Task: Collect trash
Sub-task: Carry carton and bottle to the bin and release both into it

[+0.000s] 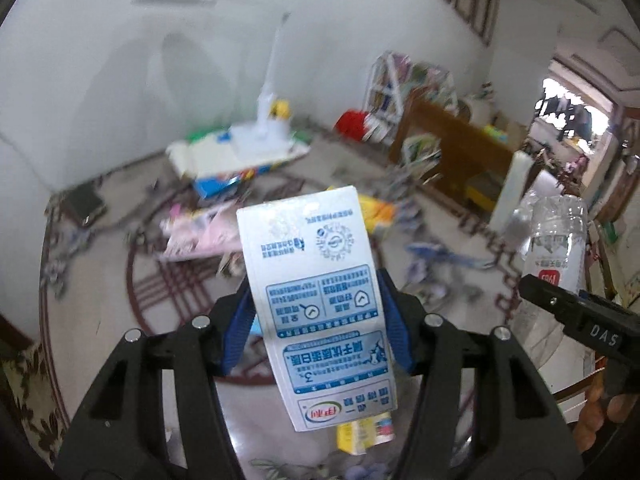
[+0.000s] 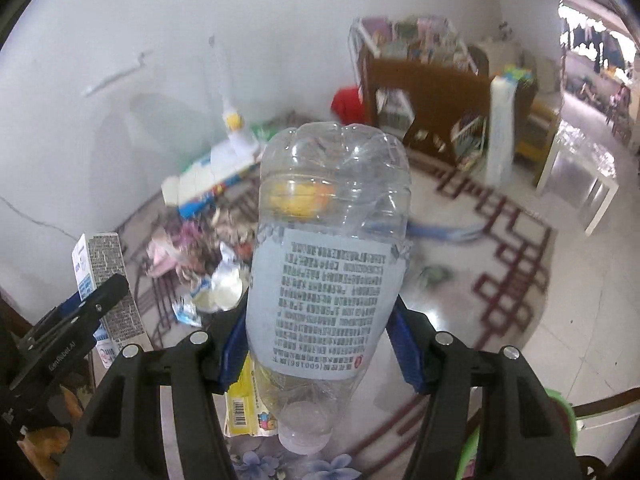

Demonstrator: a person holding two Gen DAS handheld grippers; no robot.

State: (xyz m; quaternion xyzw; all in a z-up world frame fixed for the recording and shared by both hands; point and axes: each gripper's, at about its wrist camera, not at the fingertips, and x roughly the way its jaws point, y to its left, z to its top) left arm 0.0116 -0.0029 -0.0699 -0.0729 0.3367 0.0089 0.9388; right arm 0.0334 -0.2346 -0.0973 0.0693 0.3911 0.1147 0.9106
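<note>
Between the blue pads of the left gripper [image 1: 316, 320]: a milk carton [image 1: 316, 304], clamped on both narrow sides, lifted clear of the floor. Print upside down, brand logo at the near end; long axis along the fingers, far end tipped up and away toward the wall. Just under its near end, a yellow packet [image 1: 362, 434] on a flowered surface.

Between the pads of the right gripper [image 2: 320, 340]: a clear plastic bottle [image 2: 326, 264], squeezed at the labelled waist, also held up. Cap toward the camera and downward, dented base pointing away and up; long axis along the fingers. Label text inverted. Same yellow packet [image 2: 244, 404] below the neck.

Side by side, close but apart: bottle [image 1: 554, 256] at the right edge of the left view, carton [image 2: 106, 280] at the left edge of the right view.

Beyond, well below and away: patterned floor [image 2: 500, 312] strewn with wrappers and paper scraps [image 2: 208, 276], a blue strip [image 2: 444, 232], a pink bag [image 1: 200, 236]. Farther back a white-and-blue toy box pile [image 1: 236, 156] by the wall, a wooden shelf [image 1: 452, 148] crammed with books, a red thing [image 1: 352, 122] beside it, a white table [image 2: 576, 184] at right. Nothing between either item and the camera except the fingers themselves.
</note>
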